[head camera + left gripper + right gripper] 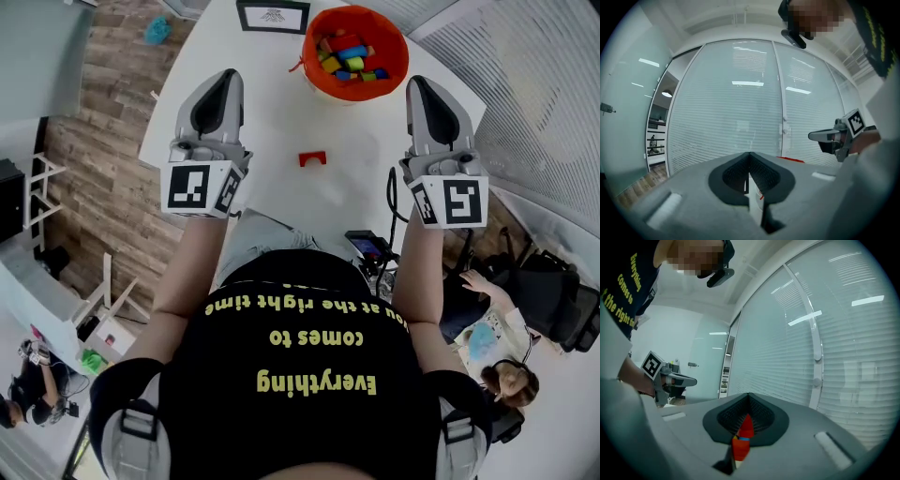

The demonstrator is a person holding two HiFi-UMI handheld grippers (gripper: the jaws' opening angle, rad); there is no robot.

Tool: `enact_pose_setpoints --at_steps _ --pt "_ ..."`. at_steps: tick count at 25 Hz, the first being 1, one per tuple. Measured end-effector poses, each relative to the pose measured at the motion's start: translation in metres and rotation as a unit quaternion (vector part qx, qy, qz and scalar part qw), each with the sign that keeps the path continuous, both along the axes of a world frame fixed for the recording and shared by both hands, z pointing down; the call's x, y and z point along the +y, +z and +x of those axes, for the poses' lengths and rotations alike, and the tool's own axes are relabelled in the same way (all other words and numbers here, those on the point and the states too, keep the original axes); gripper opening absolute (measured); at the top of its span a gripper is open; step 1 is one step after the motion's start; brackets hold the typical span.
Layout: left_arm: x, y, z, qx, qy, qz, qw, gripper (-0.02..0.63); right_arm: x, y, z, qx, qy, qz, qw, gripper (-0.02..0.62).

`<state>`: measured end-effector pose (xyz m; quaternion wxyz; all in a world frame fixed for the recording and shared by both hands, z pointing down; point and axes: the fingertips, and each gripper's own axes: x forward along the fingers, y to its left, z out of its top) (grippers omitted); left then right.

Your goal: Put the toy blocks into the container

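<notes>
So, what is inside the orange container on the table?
Toy blocks lie piled inside the orange container: red, blue, yellow, green. The upper ones cover its bottom.

- Head view: steeply down, close above the desk (272, 122).
- Left gripper view: level toward the glass wall (736, 112); right gripper (814, 136) at 3 o'clock.
- Right gripper view: same wall; left gripper (691, 380) at 9 o'clock.

Black T-shirt (309, 412) with yellow lettering (319, 382), short sleeves (122, 380), grey shoulder straps (139, 436). Left gripper (228, 75) and right gripper (418, 82) — grey shells, black insets, cubes (202, 187) with black-and-white square markers.
</notes>
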<state>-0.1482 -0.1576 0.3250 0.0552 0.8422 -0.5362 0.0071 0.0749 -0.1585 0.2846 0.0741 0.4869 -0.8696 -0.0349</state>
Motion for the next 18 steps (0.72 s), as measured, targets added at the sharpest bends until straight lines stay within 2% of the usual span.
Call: enact_pose_setpoints --at_steps 12,18 --pt "0.022 -0.017 0.002 -0.005 0.007 0.019 0.9998 0.000 0.036 -0.016 0.011 -0.021 0.016 0.020 0.999 0.006" --pt "0.029 -0.019 0.005 -0.004 0.012 0.021 0.9997 0.000 0.048 -0.011 0.008 -0.022 0.003 0.012 1.000 0.006"
